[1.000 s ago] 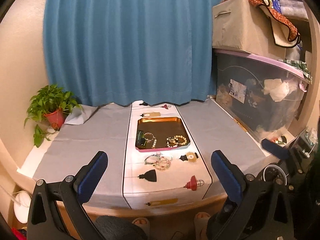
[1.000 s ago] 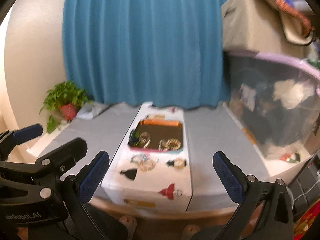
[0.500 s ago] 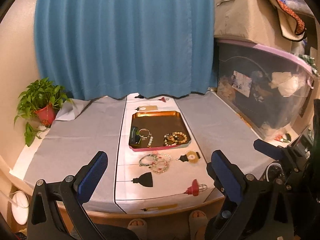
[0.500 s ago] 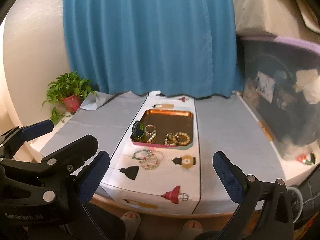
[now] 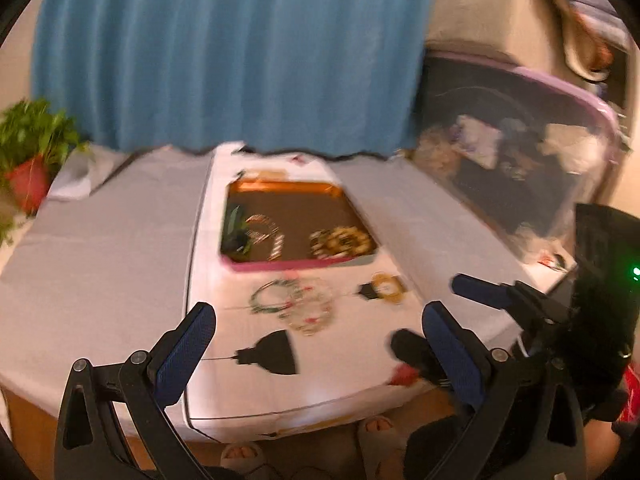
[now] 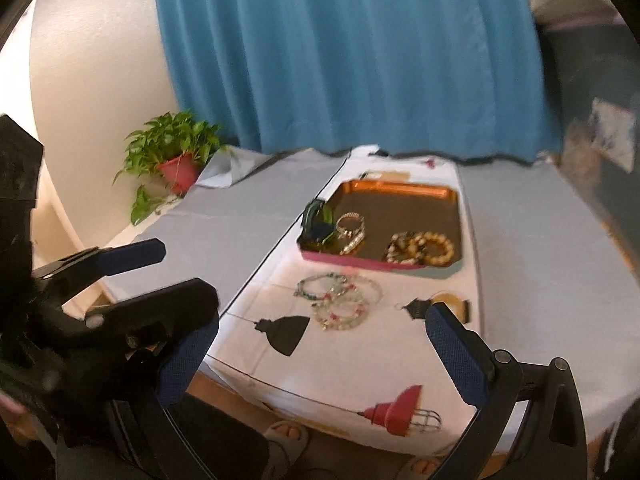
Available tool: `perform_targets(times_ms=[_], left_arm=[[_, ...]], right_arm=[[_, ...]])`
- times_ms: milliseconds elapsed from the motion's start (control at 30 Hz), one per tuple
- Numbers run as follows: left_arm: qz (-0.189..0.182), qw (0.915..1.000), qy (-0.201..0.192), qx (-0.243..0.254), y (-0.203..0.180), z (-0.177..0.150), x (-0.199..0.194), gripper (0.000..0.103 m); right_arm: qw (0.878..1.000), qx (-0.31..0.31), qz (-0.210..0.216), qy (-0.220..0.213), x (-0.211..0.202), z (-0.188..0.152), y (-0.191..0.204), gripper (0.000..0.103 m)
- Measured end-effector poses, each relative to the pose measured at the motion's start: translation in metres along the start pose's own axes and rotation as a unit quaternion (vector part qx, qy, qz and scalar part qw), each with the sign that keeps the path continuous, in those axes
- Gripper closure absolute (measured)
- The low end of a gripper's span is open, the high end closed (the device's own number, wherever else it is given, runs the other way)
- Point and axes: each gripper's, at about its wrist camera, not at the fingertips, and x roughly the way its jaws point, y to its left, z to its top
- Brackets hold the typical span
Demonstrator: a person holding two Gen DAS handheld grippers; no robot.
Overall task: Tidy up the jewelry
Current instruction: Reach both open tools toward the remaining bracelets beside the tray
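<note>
A copper tray [image 6: 400,191] with a pink front rim stands on the white table runner; it also shows in the left wrist view [image 5: 280,191]. In it lie a green bangle [image 6: 318,222], a silver bracelet [image 6: 351,228] and beaded bracelets [image 6: 422,247]. Several loose bead bracelets [image 6: 340,300] lie on the runner in front of the tray, and in the left wrist view [image 5: 296,300]. My left gripper [image 5: 316,356] and my right gripper [image 6: 320,360] are both open and empty, above the table's front edge, short of the loose bracelets.
A potted plant [image 6: 176,156] stands at the back left. A blue curtain [image 6: 340,52] hangs behind the table. A clear storage bin [image 5: 520,152] with a box on top stands at the right. Grey cloth [image 6: 212,240] flanks the runner. Feet in slippers [image 5: 376,428] show below the edge.
Both grippers have moved forward and lower towards the table; the tray and loose bracelets look larger. Both stay open.
</note>
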Motion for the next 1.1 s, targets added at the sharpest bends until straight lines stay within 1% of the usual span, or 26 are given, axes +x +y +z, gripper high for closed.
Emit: perform_targets(times_ms=[33,100,133,233,300,333,367,433,467,500,533,567,600,633,667,733,767,800,833,867,900,933,967,1033,1067,1100], left_arm=[[0.004,1.0000,0.006,-0.004,0.007,0.000,0.010,0.001],[0.034,0.9993,0.008,-0.017,0.022,0.001,0.030,0.001],[0.039,0.9990,0.010,-0.018,0.029,0.003,0.040,0.002],[0.052,0.9985,0.016,-0.008,0.041,0.004,0.069,0.002],[0.055,0.9982,0.022,0.003,0.049,0.005,0.090,0.005],[0.065,0.9975,0.027,-0.002,0.055,0.004,0.100,0.016],[0.068,0.9972,0.030,-0.013,0.060,0.003,0.106,0.031],[0.043,0.9972,0.039,-0.047,0.070,-0.005,0.116,0.038],[0.040,0.9968,0.045,-0.052,0.073,-0.011,0.121,0.040],[0.046,0.9966,0.048,-0.049,0.074,-0.014,0.124,0.042],[0.052,0.9962,0.056,-0.043,0.076,-0.017,0.129,0.048],[0.051,0.9958,0.065,-0.039,0.078,-0.017,0.134,0.054],[0.041,0.9952,0.080,-0.039,0.080,-0.017,0.140,0.057],[0.032,0.9944,0.093,-0.039,0.082,-0.016,0.146,0.064],[0.028,0.9941,0.097,-0.039,0.082,-0.015,0.149,0.071],[0.034,0.9934,0.105,-0.032,0.080,-0.013,0.155,0.076],[0.035,0.9932,0.108,-0.025,0.077,-0.012,0.158,0.078],[0.030,0.9931,0.113,-0.008,0.071,-0.012,0.162,0.078],[0.033,0.9924,0.118,0.006,0.065,-0.013,0.165,0.078],[0.051,0.9915,0.115,0.034,0.057,-0.014,0.166,0.079],[0.064,0.9898,0.112,0.059,0.049,-0.017,0.167,0.080],[0.065,0.9897,0.107,0.069,0.045,-0.018,0.167,0.084],[0.060,0.9906,0.104,0.066,0.046,-0.019,0.166,0.085],[0.050,0.9918,0.103,0.057,0.050,-0.019,0.164,0.087],[0.048,0.9924,0.101,0.050,0.053,-0.019,0.163,0.093],[0.048,0.9929,0.100,0.043,0.057,-0.019,0.162,0.096]], right_arm=[[1.000,0.003,0.006,0.003,0.011,-0.002,-0.006,0.000],[1.000,0.005,0.021,0.005,0.029,-0.005,-0.017,0.001],[1.000,0.008,0.029,-0.001,0.037,-0.006,-0.024,0.001],[0.999,0.022,0.025,-0.004,0.058,-0.006,-0.044,0.001],[0.999,0.031,0.026,0.000,0.074,-0.002,-0.057,0.003],[0.999,0.029,0.020,0.002,0.083,0.001,-0.063,0.008],[1.000,0.023,0.014,0.004,0.093,0.005,-0.069,0.011],[1.000,0.017,-0.001,0.016,0.115,0.009,-0.078,0.019],[1.000,0.022,0.005,0.018,0.121,0.008,-0.081,0.024],[0.999,0.029,0.013,0.023,0.129,0.006,-0.083,0.038],[0.999,0.033,0.010,0.032,0.135,0.002,-0.084,0.049],[0.999,0.032,0.006,0.044,0.143,-0.001,-0.083,0.052],[0.998,0.025,0.004,0.062,0.152,-0.004,-0.081,0.058],[0.997,0.019,0.001,0.080,0.158,-0.006,-0.079,0.063],[0.996,0.008,-0.001,0.087,0.161,-0.006,-0.077,0.063],[0.995,-0.006,0.001,0.098,0.164,-0.001,-0.076,0.064],[0.995,-0.015,-0.009,0.102,0.165,-0.002,-0.075,0.065],[0.994,-0.028,-0.022,0.101,0.166,-0.003,-0.073,0.067],[0.993,-0.038,-0.029,0.104,0.167,-0.003,-0.070,0.068],[0.993,-0.048,-0.035,0.105,0.169,-0.004,-0.067,0.068],[0.992,-0.054,-0.042,0.106,0.171,-0.004,-0.064,0.072],[0.991,-0.066,-0.052,0.107,0.171,-0.004,-0.061,0.079],[0.989,-0.078,-0.058,0.107,0.171,-0.005,-0.057,0.082],[0.988,-0.097,-0.062,0.107,0.173,-0.006,-0.051,0.093],[0.986,-0.110,-0.066,0.106,0.173,-0.007,-0.046,0.094],[0.985,-0.115,-0.069,0.106,0.173,-0.008,-0.044,0.095]])
